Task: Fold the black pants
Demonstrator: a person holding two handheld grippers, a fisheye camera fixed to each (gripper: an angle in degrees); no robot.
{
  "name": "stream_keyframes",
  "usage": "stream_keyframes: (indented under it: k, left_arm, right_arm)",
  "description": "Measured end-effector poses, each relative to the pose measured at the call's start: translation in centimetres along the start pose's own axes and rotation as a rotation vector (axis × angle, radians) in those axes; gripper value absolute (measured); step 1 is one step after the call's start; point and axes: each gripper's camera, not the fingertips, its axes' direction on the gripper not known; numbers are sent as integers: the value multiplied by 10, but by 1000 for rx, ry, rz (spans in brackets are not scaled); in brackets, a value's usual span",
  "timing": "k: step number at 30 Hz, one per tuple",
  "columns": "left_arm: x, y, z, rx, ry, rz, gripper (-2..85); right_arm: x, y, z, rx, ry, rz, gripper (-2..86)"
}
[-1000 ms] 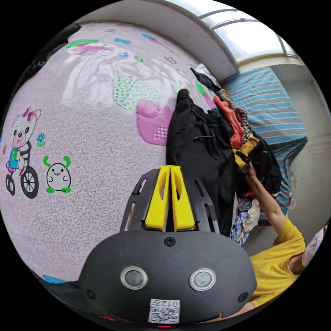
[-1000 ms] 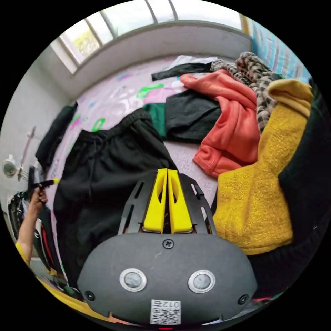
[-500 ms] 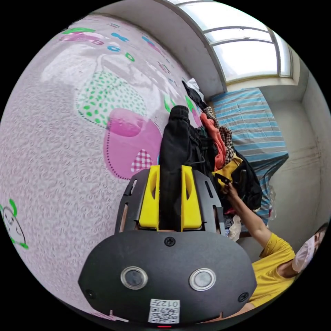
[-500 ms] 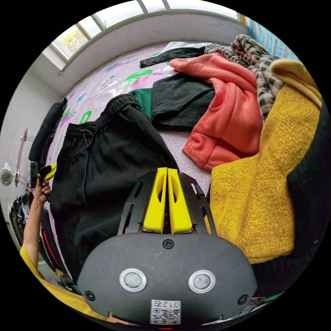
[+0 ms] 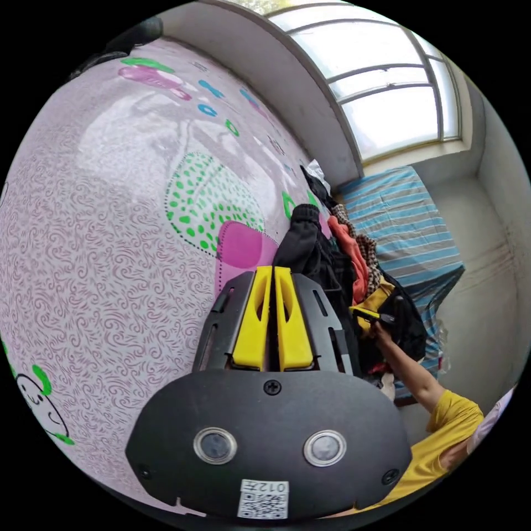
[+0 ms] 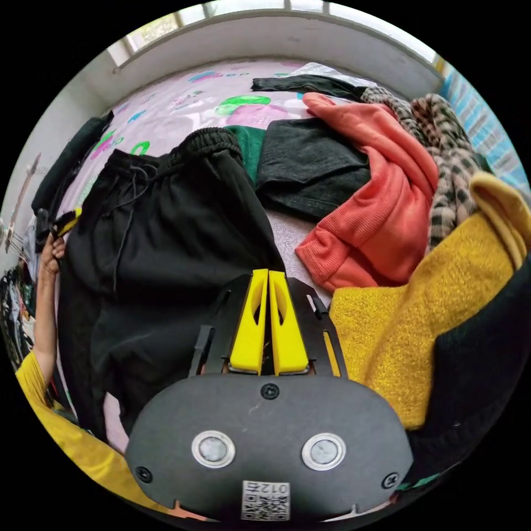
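Between the yellow jaws of the left gripper [image 5: 271, 276] sits a thin dark layer, apparently an edge of the black pants [image 6: 160, 249]; jaws pressed together. Right gripper [image 6: 268, 279]: jaws together, clamped cloth not discernible. Pants lie on the patterned bed sheet [image 5: 110, 232], beside the orange garment [image 6: 381, 210]. Recommendation: lift both edges evenly, keep fabric taut, clear of the pile.

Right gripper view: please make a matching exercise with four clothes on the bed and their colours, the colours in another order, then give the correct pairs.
Things:
1. pants
2. ribbed sweater
3. fuzzy sweater
4. checked garment

Colours:
A. mustard yellow
B. brown and beige
C. black
D. coral orange

Pairs: 1-C, 2-D, 3-A, 4-B
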Motion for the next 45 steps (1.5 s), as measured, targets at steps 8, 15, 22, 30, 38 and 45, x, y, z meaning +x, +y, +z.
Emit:
stream_keyframes:
  k: [8,15,22,30,38,45]
  left_arm:
    - [1,4,-6,18,100,-28,2]
    - [35,9,-12,-16,2,80,2]
    - [93,20,-15,-15,-179,209,2]
    - [155,36,0,-62,-538,370,-1]
    - [176,42,15,-99,-544,356,0]
    - [185,47,-8,1,-731,243,2]
  right_arm:
    - [-17,-4,7,-1,66,-36,3]
    - [-27,1,-8,-2,-13,20,24]
    - [-95,-54,-26,205,168,-216,79]
    - [-91,-119,26,125,159,-66,42]
    - [-43,-103,48,96,-111,97,81]
    - [-101,-15,21,345,82,-158,14]
